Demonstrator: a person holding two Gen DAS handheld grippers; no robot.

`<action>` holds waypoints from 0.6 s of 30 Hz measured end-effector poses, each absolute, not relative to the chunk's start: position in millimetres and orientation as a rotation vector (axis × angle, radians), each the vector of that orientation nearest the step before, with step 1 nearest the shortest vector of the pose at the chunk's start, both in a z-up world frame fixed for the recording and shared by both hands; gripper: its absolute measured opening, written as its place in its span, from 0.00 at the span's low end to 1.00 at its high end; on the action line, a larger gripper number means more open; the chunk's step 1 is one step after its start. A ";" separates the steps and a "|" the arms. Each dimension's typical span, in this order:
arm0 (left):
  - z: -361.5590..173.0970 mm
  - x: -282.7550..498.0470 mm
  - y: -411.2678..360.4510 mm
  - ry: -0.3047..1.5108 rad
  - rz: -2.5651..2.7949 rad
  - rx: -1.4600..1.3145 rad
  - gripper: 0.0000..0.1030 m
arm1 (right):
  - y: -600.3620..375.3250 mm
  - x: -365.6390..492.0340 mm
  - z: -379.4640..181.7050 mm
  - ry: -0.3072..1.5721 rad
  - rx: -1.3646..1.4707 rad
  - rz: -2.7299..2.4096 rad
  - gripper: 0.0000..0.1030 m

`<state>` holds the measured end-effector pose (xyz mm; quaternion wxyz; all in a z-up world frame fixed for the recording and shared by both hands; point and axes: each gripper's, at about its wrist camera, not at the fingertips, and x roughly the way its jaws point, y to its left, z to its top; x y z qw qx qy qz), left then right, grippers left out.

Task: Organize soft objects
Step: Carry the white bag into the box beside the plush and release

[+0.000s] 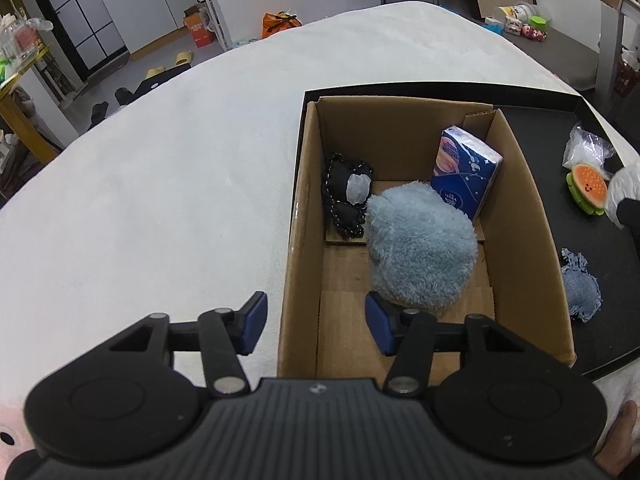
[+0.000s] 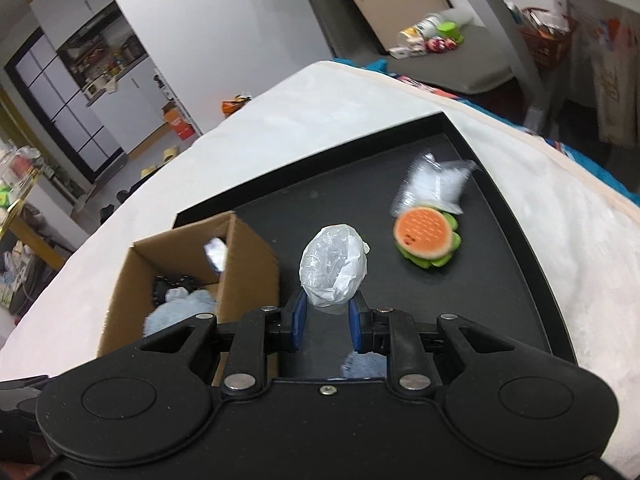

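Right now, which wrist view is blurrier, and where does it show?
Right wrist view: motion smear on the burger toy, the clear bag behind it and the cardboard box; the white wrapped bundle in the right gripper stays fairly sharp. Left wrist view: crisp, only fisheye bending at the black tray rim.
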<state>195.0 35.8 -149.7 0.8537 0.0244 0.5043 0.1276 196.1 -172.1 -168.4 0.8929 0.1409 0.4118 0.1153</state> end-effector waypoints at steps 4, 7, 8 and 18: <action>-149.8 193.9 41.4 1.059 0.262 0.025 0.39 | -160.6 198.7 -161.3 0.846 0.273 0.262 0.22; -150.7 193.0 46.7 1.061 0.260 -0.001 0.31 | -149.5 197.6 -156.0 0.837 0.247 0.281 0.22; -151.0 192.4 48.3 1.061 0.258 -0.010 0.28 | -145.7 197.4 -154.7 0.836 0.239 0.288 0.22; -152.8 189.8 58.2 1.050 0.256 -0.041 0.11 | -107.4 192.2 -145.0 0.842 0.149 0.351 0.22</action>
